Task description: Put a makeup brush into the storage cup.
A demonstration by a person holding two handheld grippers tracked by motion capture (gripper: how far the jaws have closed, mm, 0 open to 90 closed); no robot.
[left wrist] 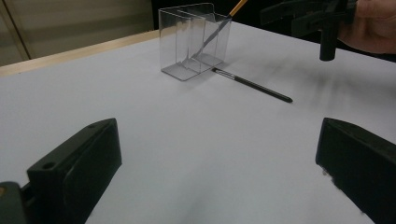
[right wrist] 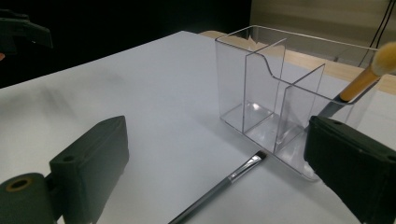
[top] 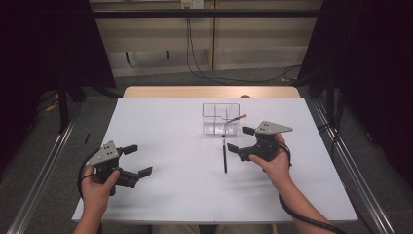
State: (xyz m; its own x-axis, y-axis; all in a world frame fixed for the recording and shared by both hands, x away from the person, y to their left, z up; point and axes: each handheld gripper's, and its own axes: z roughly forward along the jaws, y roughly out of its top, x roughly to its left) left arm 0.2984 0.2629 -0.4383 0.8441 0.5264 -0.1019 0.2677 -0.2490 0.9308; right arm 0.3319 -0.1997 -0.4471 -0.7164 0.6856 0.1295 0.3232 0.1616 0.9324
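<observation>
Organizer (top: pixel 220 118), clear plastic with dividers, stands upright on the white table (top: pixel 170 185) toward the far middle; a brush with an orange handle (top: pixel 237 118) leans tilted inside its right compartment, tip poking out over the rim. My right gripper (top: pixel 239 139) sits just right of the dark brush (top: pixel 224 155), jaws spread wide and holding nothing, close to the organizer's near corner. My left gripper (top: pixel 138 160) rests well apart at the near left, also spread and empty (nothing between its jaws but bare table). That dark brush lies flat on the table, its bristle end almost touching the organizer's front wall, handle pointing back toward me
</observation>
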